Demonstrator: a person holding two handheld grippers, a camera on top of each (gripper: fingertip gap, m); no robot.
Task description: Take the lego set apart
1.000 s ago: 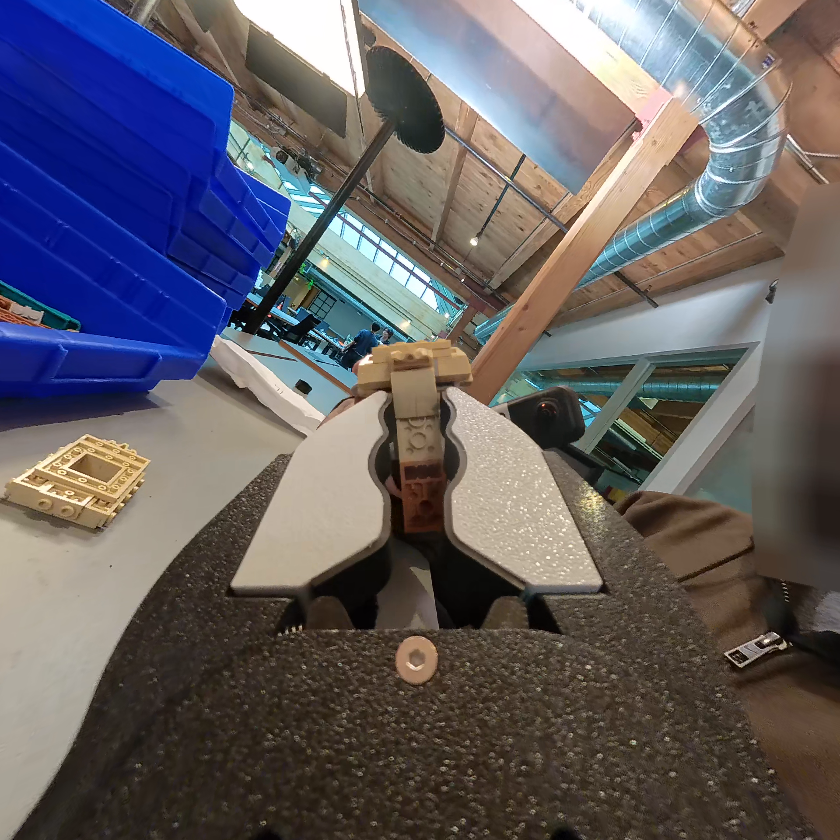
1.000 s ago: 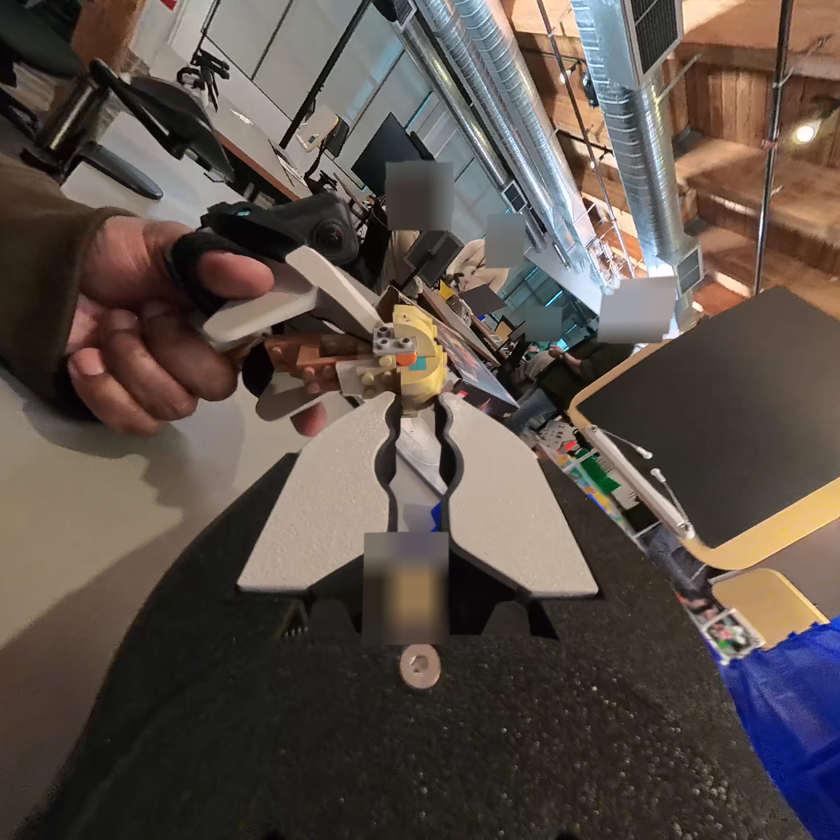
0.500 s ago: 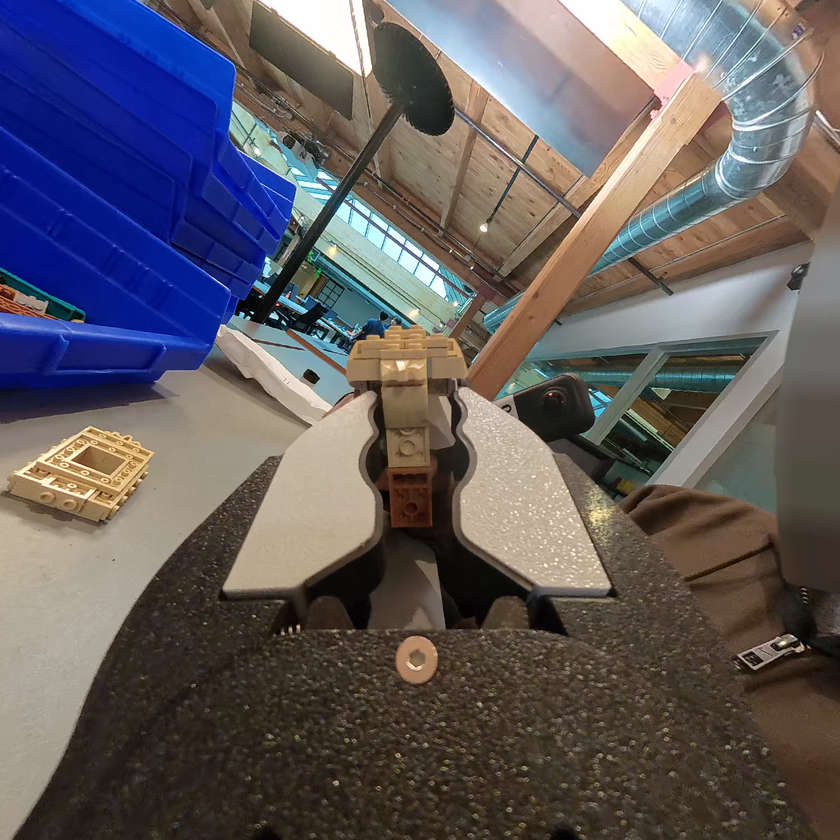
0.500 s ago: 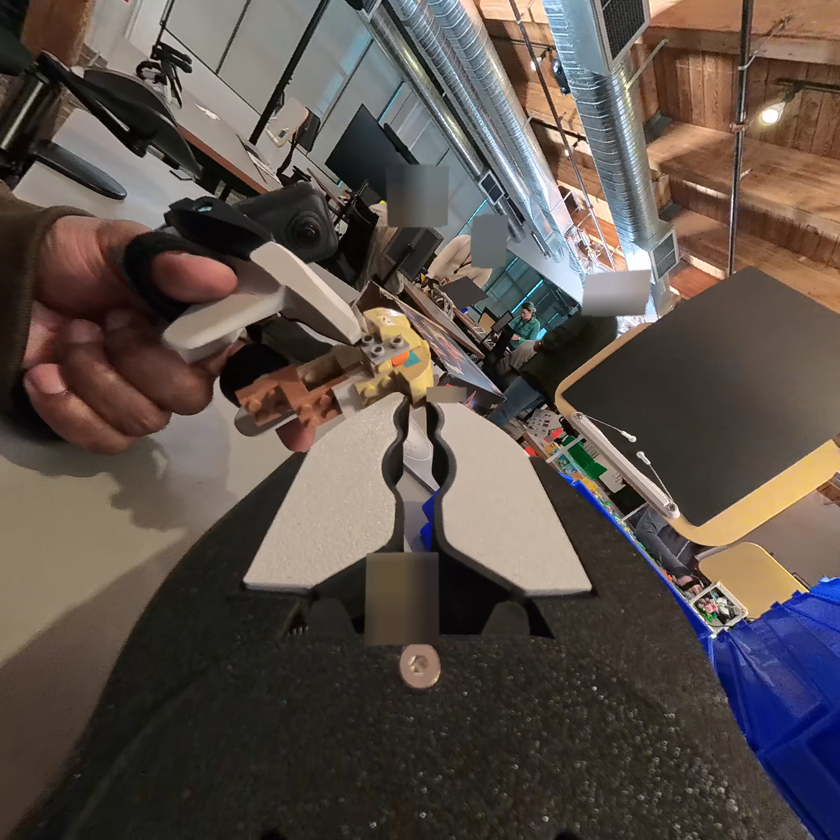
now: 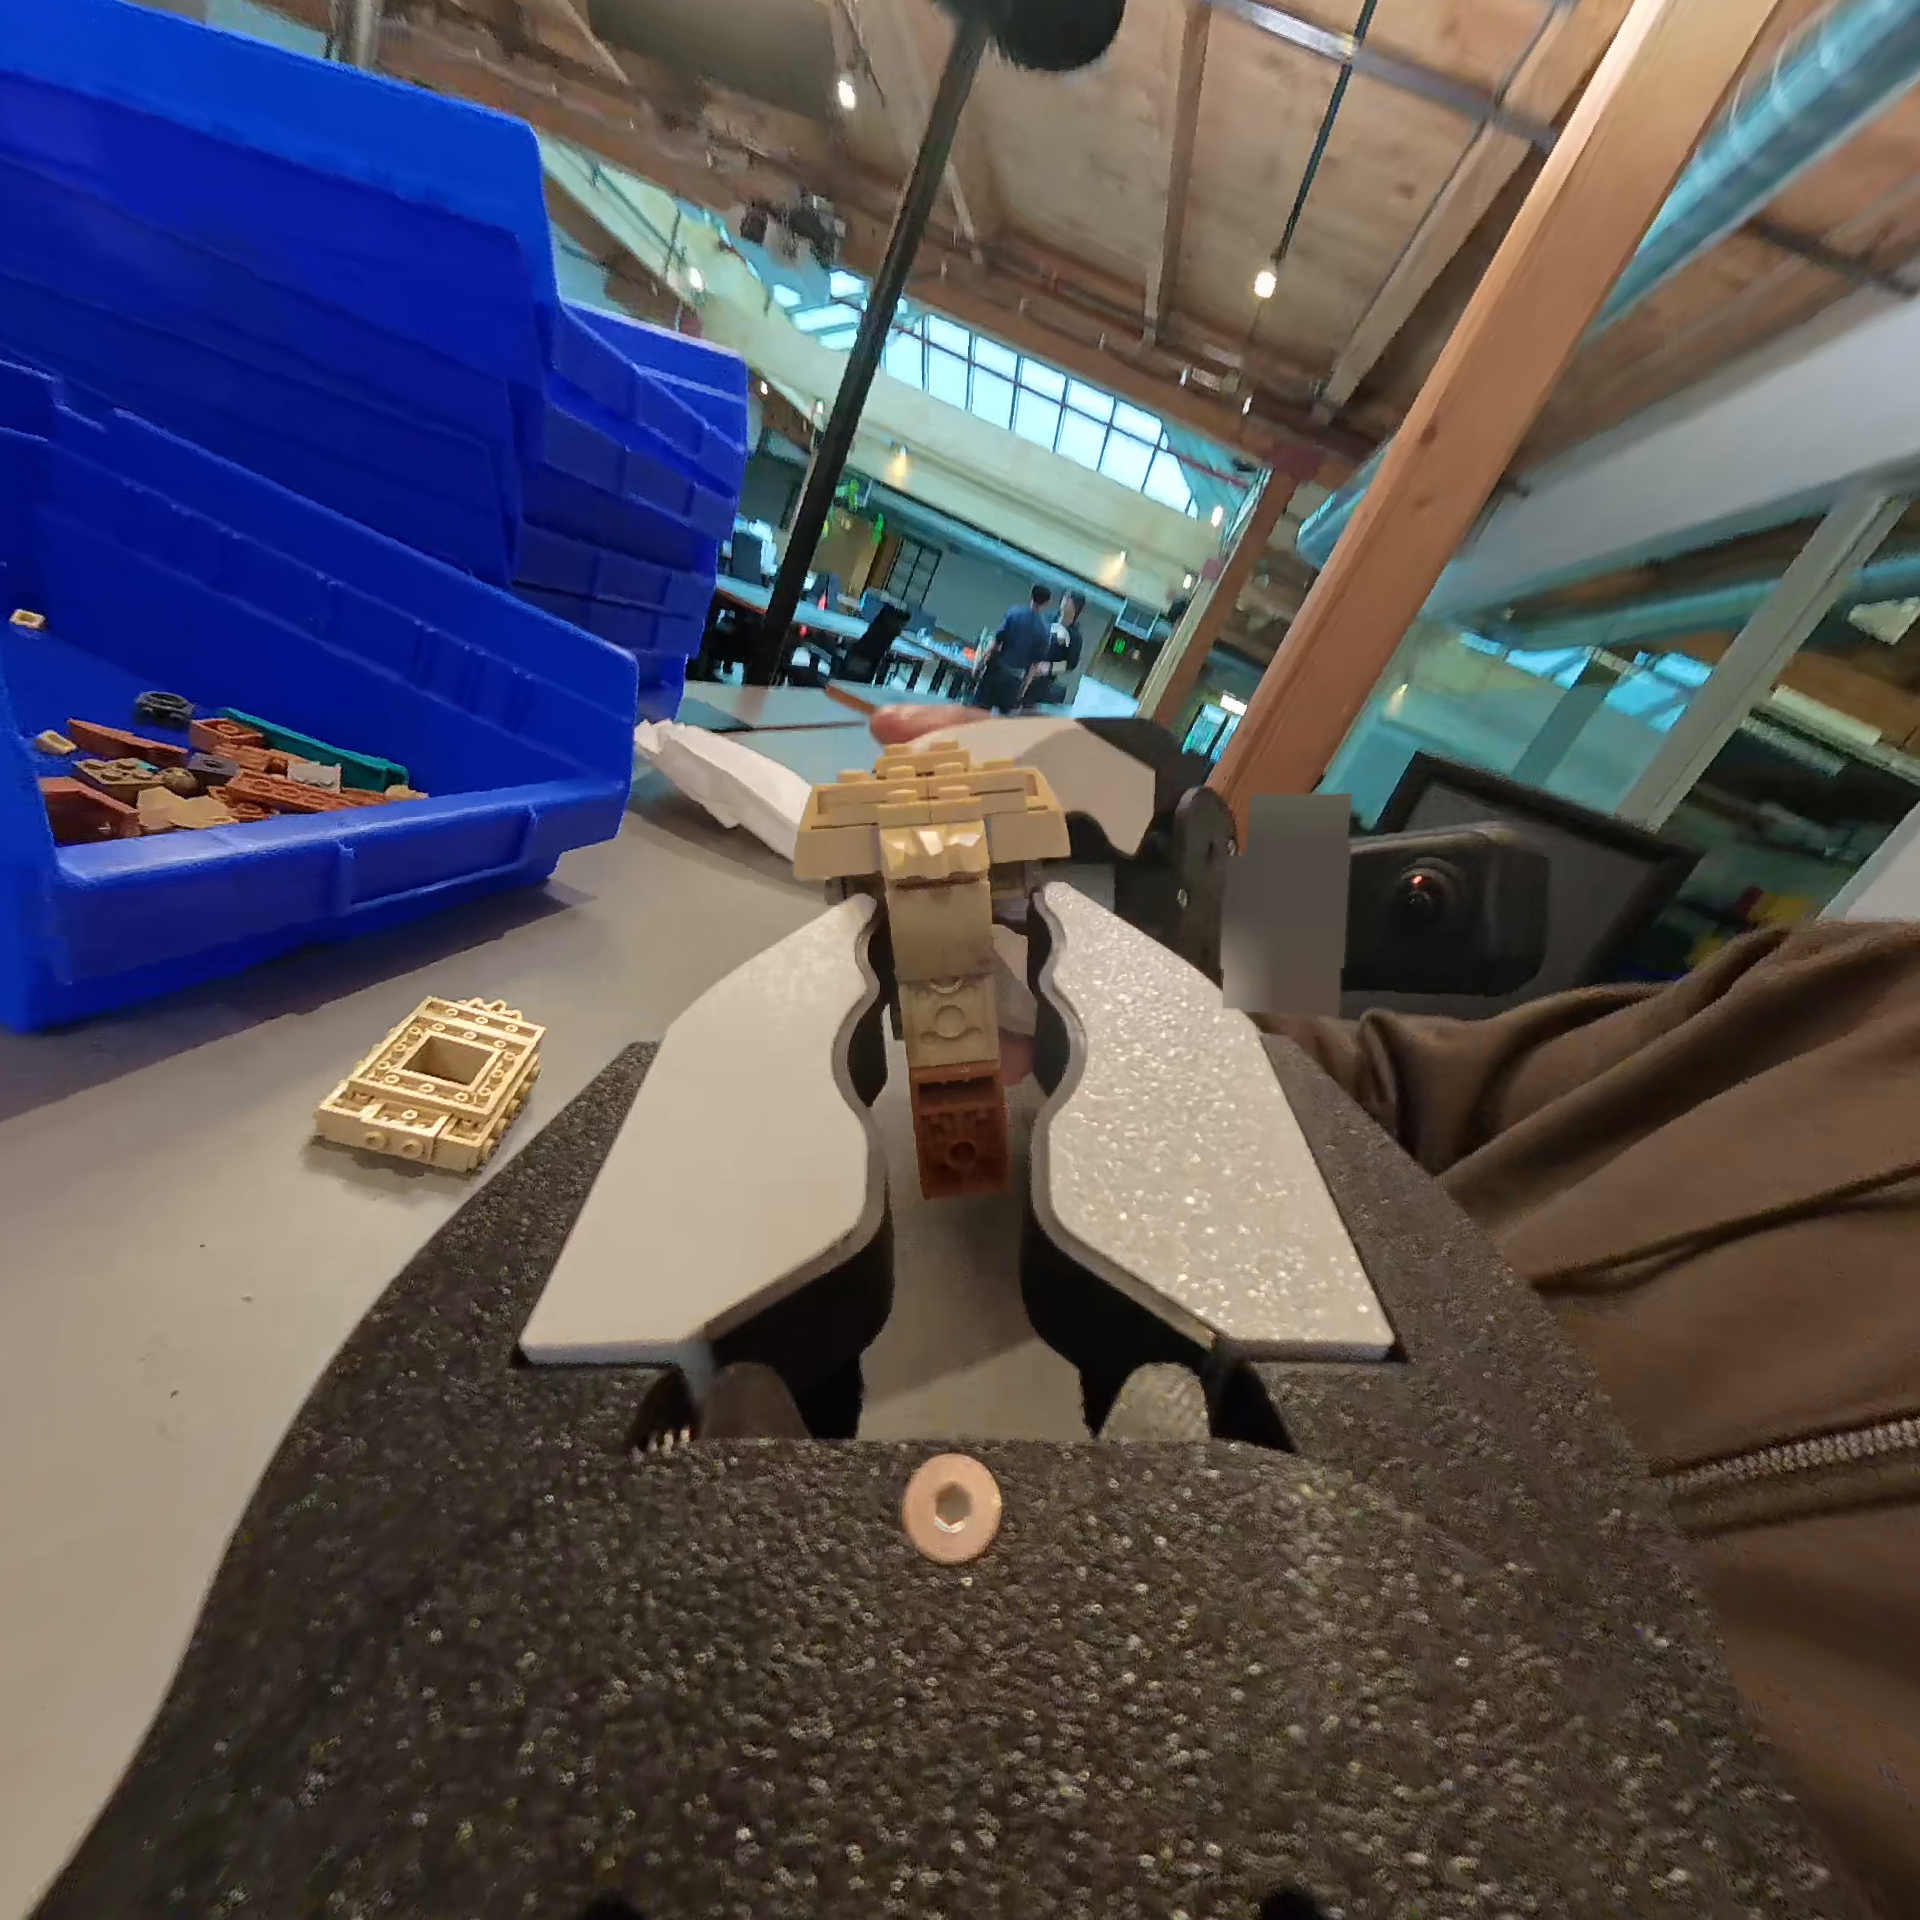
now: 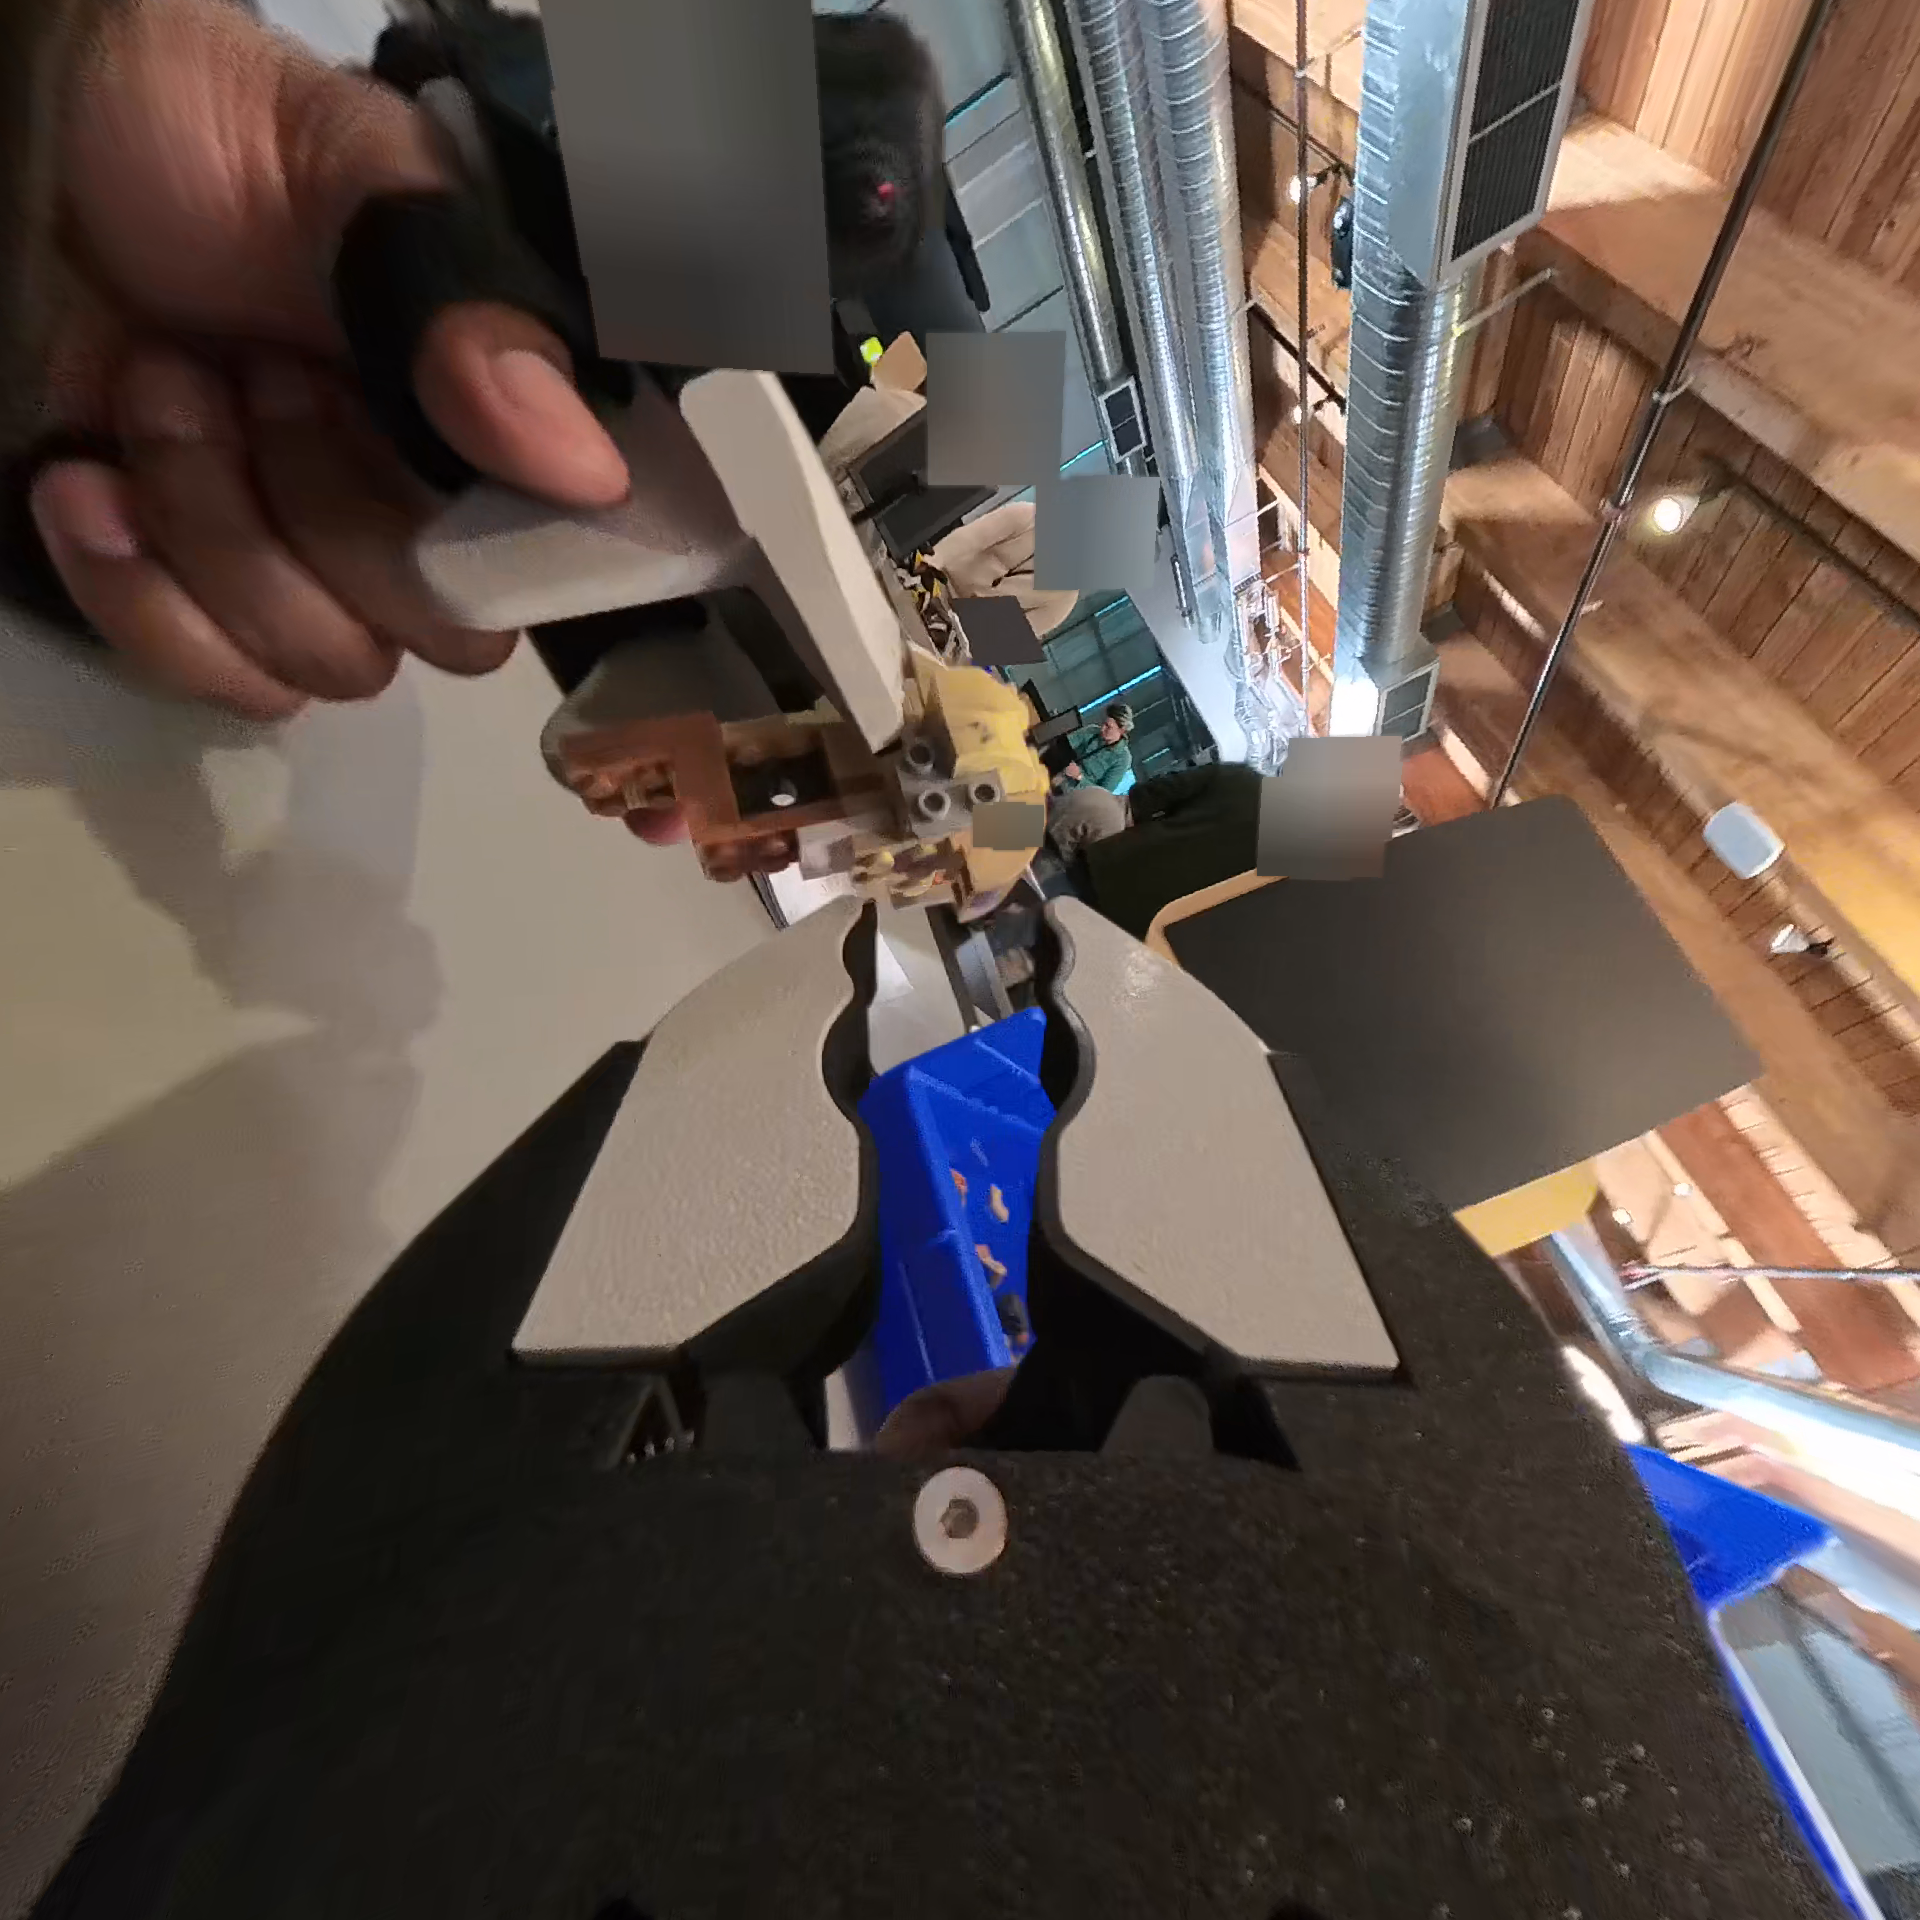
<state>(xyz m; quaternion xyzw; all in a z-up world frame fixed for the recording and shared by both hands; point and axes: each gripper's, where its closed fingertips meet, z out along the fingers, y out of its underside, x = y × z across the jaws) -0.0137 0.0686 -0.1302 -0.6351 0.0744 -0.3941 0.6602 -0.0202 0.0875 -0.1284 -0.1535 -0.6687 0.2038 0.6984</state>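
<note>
Left gripper (image 5: 951, 914), in its own view, is clamped on a brick model (image 5: 935, 821): the tan and brown stem runs down between the fingers and the wide tan cap sits just past the tips, lifted off the grey table (image 5: 156, 1299). The left pad looks pressed to the stem; on the right side the contact is hard to make out. At middle left a tan square frame piece (image 5: 431, 1081) lies alone on the table, apart from the model. Above it, the blue bin (image 5: 312, 862) holds loose bricks (image 5: 208, 769), its front lip near the frame piece. A brown sleeve (image 5: 1662, 1143) fills the right edge, so free room lies at lower left.

Right gripper (image 6: 956, 925), in its own view, is released and grips nothing; a blue bin (image 6: 945, 1143) shows through the gap. Its tips sit just under the brick model (image 6: 831, 800), possibly brushing it, though blur hides this. The other gripper's fingers (image 6: 800, 540) pinch the model from above and below, with a hand (image 6: 260, 416) at upper left. Bare table (image 6: 156, 1039) opens at left; a black panel (image 6: 1455, 1018) crowds the right.
</note>
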